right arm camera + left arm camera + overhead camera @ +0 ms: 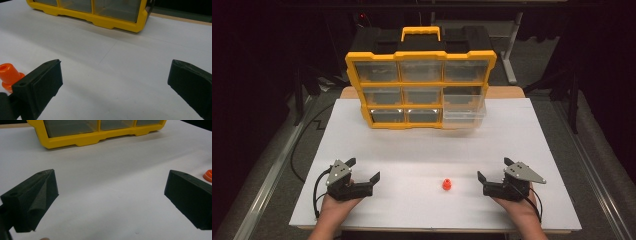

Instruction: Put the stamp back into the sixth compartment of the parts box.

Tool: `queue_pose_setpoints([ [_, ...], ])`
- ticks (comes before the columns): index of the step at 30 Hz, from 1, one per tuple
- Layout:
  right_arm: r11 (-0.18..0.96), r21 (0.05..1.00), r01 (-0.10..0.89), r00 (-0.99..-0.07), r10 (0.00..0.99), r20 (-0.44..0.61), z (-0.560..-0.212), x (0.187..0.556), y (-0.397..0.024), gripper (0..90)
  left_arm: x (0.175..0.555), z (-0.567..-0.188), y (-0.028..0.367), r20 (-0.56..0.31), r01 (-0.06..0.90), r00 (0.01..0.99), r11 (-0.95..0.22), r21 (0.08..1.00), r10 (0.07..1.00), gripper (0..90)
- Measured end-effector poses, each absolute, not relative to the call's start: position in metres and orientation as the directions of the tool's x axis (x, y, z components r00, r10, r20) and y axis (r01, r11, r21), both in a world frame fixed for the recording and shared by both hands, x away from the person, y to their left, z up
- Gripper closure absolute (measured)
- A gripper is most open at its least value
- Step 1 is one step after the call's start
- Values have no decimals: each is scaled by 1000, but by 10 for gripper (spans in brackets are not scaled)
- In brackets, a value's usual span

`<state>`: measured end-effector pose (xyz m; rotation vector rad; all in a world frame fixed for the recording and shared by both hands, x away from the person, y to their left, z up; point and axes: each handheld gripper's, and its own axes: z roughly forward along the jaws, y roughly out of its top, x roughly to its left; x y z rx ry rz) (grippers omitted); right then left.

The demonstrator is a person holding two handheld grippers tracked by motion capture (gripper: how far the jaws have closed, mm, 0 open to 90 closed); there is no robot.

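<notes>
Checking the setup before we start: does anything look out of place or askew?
Yes: in the yellow organizer, the lower-right clear drawer sticks out past the frame while the others sit flush. A small orange part lies loose on the white table.

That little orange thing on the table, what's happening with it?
A person holds a gripper in each hand at a white table. The left gripper and right gripper both rest open and hold nothing. The small orange piece stands alone between them, nearer the right one, untouched. Behind it stands a yellow organizer box with clear drawers; its bottom right drawer is pulled partway out.
</notes>
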<state>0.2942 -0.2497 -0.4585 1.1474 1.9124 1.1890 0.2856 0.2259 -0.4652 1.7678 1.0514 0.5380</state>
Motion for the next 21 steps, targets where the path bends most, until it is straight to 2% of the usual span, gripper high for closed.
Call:
queue_pose_setpoints([
  [10, 270, 873, 406, -455, 888, -63, -460, 295, -248, 0, 286, -464, 227, -102, 408, 526, -146, 901, 844, 3],
  [21, 312, 815, 489, -494, 869, -36, -467, 299, -246, 0, 286, -465, 226, -98, 408, 533, -154, 900, 841, 2],
])
